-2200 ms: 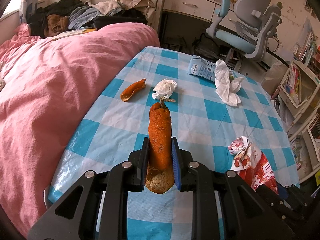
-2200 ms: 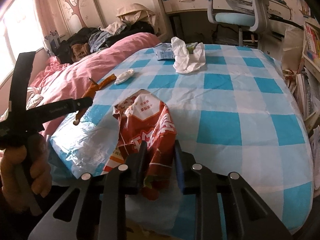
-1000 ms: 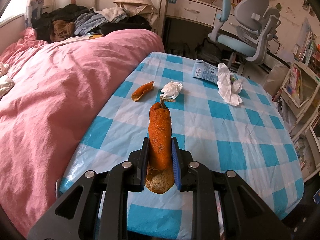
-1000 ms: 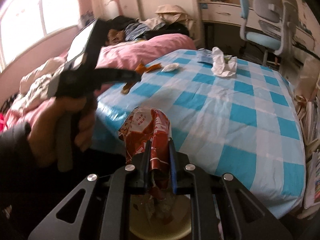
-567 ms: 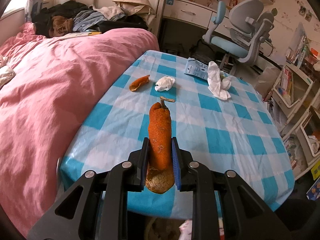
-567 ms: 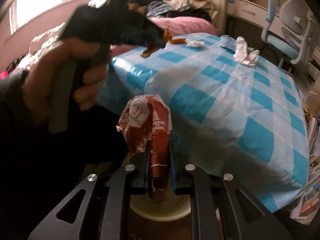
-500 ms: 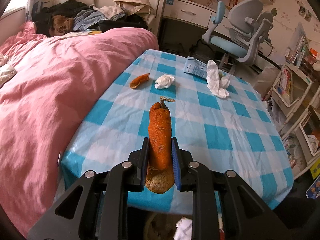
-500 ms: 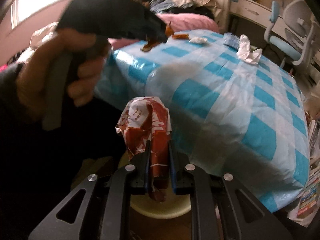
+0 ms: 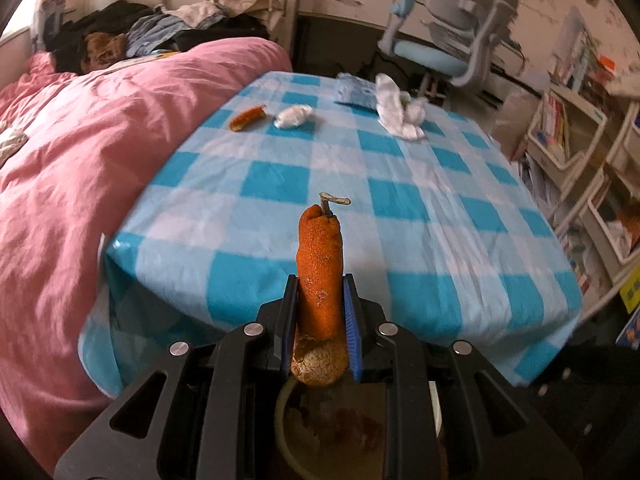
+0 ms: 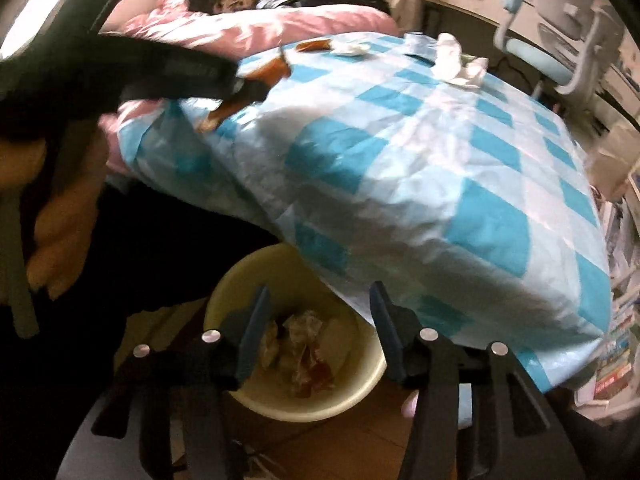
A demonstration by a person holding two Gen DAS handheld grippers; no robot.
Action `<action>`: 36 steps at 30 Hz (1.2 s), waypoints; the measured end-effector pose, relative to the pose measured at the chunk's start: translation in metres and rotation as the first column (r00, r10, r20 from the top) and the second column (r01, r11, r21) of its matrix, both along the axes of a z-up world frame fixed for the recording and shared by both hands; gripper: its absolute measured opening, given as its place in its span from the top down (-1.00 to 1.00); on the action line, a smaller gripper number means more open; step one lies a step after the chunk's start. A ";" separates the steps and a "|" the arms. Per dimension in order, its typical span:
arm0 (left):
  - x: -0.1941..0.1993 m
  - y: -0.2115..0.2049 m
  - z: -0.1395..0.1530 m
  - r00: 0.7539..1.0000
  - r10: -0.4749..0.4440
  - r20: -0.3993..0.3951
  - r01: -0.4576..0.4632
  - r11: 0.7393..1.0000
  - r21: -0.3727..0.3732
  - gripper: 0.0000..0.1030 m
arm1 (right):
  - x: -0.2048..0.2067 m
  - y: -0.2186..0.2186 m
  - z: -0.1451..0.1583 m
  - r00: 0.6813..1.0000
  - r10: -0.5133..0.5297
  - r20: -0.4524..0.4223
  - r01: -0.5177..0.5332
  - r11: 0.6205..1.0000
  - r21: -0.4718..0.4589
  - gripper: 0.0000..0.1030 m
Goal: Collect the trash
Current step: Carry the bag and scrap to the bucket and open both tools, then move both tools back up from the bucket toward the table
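My left gripper (image 9: 320,304) is shut on a long orange peel (image 9: 320,264) and holds it off the table's near edge, above a pale yellow bin (image 9: 286,436). My right gripper (image 10: 318,308) is open and empty over the same bin (image 10: 244,280), where the red snack wrapper (image 10: 310,368) lies among other trash. On the blue checked table (image 9: 360,176) lie a second orange peel (image 9: 248,117), a small white tissue (image 9: 294,116), a larger white tissue (image 9: 398,114) and a blue packet (image 9: 354,89). The left gripper with its peel (image 10: 244,96) shows at the upper left of the right wrist view.
A pink bed (image 9: 80,152) runs along the table's left side, with clothes piled at its far end. A grey-blue desk chair (image 9: 452,40) stands behind the table. Shelves with books (image 9: 568,136) line the right side. The floor around the bin is brown.
My right gripper has opened and the red wrapper has dropped into the bin. My left gripper has pulled back past the table's near edge with the peel still in it.
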State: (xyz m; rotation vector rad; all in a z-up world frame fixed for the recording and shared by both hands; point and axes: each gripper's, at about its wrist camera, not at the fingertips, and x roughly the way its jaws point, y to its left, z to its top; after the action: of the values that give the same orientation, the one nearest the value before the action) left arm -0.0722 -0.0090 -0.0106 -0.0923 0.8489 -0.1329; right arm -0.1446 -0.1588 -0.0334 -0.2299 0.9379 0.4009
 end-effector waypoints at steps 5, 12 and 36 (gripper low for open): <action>-0.015 -0.016 -0.011 0.996 -0.065 -0.054 0.066 0.997 0.031 0.57 | 0.000 -0.009 0.004 0.998 -0.056 0.017 0.056 0.998 0.008 -0.21; -0.038 -0.037 -0.020 0.988 -0.129 -0.086 0.136 0.986 0.094 -0.20 | 0.001 -0.025 0.008 0.993 -0.114 0.019 0.114 0.993 0.036 -0.35; -0.033 -0.020 -0.014 0.999 0.039 0.008 -0.039 0.989 0.144 -0.65 | -0.005 -0.019 0.002 0.996 -0.089 0.005 0.089 0.995 0.036 -0.58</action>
State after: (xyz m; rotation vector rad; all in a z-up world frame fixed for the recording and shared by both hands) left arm -0.1055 -0.0287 -0.0243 0.0268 0.8482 -0.0350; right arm -0.1493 -0.1780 -0.0315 -0.1561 0.9301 0.3342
